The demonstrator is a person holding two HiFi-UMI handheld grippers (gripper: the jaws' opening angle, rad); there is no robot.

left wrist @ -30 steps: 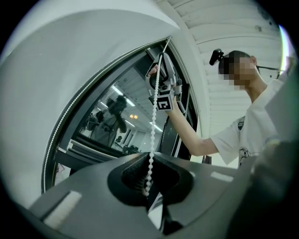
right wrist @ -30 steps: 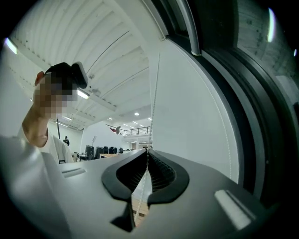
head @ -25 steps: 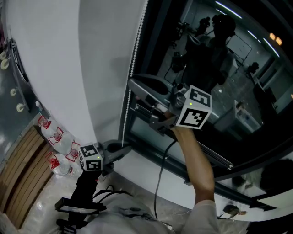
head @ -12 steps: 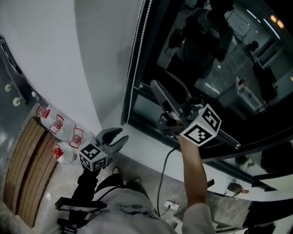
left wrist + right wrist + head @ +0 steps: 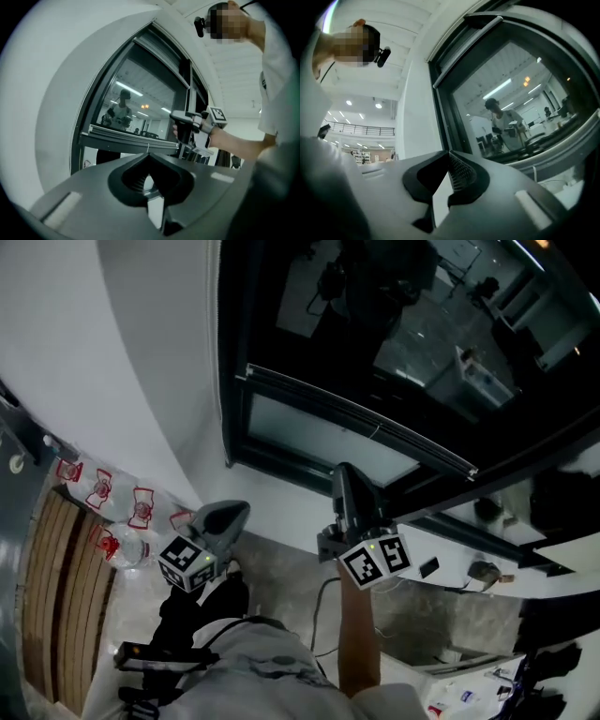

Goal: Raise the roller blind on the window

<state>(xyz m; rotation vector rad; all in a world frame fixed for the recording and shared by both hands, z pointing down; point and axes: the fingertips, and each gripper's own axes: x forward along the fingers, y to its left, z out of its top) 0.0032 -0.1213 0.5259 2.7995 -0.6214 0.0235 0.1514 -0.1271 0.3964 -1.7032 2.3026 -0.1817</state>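
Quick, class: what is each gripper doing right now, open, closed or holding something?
Left grey gripper: jaws closed, nothing between them.
Right grey gripper: jaws have just been closing; now closed, nothing between them.

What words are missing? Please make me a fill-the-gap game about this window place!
1. The left gripper has its jaws ____, holding nothing.
2. The bottles by the wall wear ____ labels.
3. In the head view, the bottles lie to the ____ of the window.
Missing words: shut; red; left.
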